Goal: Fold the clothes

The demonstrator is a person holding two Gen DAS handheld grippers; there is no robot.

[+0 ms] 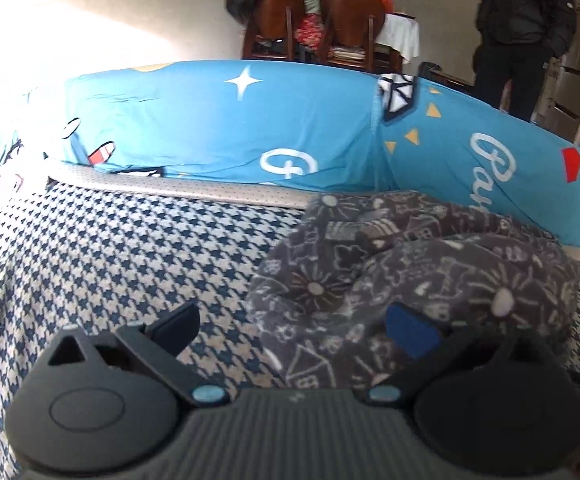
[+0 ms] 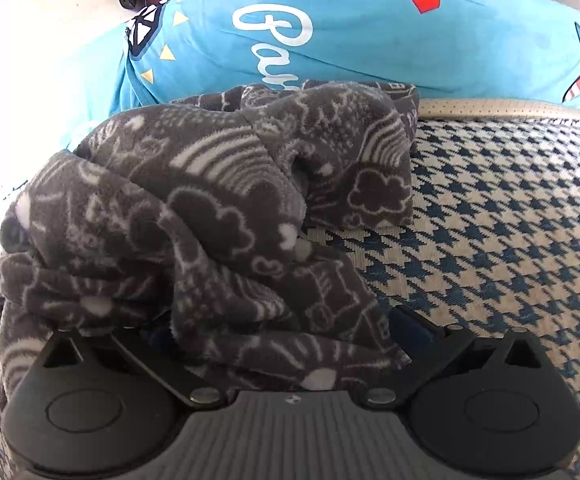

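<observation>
On the houndstooth cover (image 1: 102,248), in the left wrist view, the grey fleece garment (image 1: 417,276) lies bunched, ahead and to the right of the left gripper (image 1: 301,328); its jaws stand wide apart, the right pad against the fleece, nothing held. A blue quilt (image 1: 218,120) runs along the far side.

In the right wrist view the garment (image 2: 218,208) lies heaped ahead and left, its bulk running near-left to far-right. The right gripper (image 2: 274,332) is nearer: fleece sits between its spread fingers, not visibly pinched
</observation>
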